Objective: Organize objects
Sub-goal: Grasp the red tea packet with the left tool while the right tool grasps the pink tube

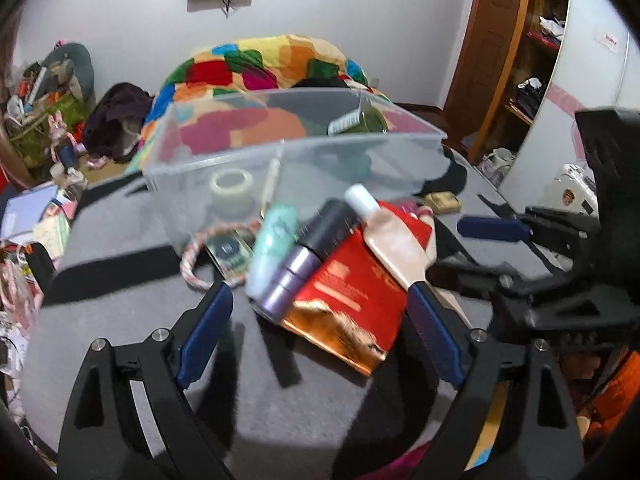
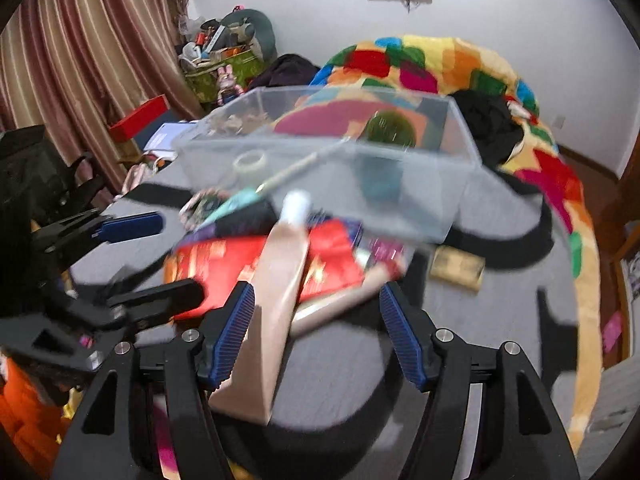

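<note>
Partly done: clear bin (image 1: 248, 148) on grey table (image 1: 120, 240) holds tape roll (image 1: 232, 188), green item & thin stick. Still outside, just in front: teal tube (image 1: 274, 240), purple bottle (image 1: 304, 264), beige tube (image 2: 280, 280), red packet (image 1: 360, 292). Left gripper (image 1: 320, 312) fingers wide, right gripper (image 2: 316, 324) fingers apart, both empty

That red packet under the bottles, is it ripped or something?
Maybe. The red packet has a ragged, crumpled coppery corner nearest the left gripper, which looks torn or peeled. The picture is too blurry to be sure.
</note>
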Tool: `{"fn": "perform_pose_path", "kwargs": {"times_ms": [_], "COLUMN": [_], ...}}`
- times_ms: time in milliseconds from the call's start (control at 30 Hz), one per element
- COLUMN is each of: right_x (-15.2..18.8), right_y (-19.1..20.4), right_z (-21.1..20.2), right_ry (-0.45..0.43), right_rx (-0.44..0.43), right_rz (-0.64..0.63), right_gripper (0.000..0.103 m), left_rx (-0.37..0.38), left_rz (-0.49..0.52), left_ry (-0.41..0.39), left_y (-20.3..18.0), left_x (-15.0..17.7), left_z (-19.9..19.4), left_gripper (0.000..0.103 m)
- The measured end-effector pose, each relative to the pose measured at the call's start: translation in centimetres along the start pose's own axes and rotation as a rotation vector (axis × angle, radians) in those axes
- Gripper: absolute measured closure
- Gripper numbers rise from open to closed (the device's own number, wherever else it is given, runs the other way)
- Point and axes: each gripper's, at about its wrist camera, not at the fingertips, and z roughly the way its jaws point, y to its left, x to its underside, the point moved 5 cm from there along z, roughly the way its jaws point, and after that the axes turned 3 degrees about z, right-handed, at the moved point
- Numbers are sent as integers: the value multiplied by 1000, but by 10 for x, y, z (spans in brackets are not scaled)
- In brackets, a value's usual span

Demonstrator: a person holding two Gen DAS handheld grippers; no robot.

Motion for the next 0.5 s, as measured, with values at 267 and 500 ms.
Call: {"fn": "perform_pose_path", "kwargs": {"times_ms": [267, 500], "right_x": [26, 34], "right_y": [11, 6], "right_z": [7, 0], "right_ry": [48, 44], "right_rx": [-50, -63], "right_rz": [-33, -21], "right_gripper": [56, 77], "left_rx": [41, 27], "left_rz": [-19, 21], "left_ry": [-22, -33], "left_y": [-2, -11], "left_x": [11, 9], "left_z": [-11, -12], "left_gripper": [14, 14]}}
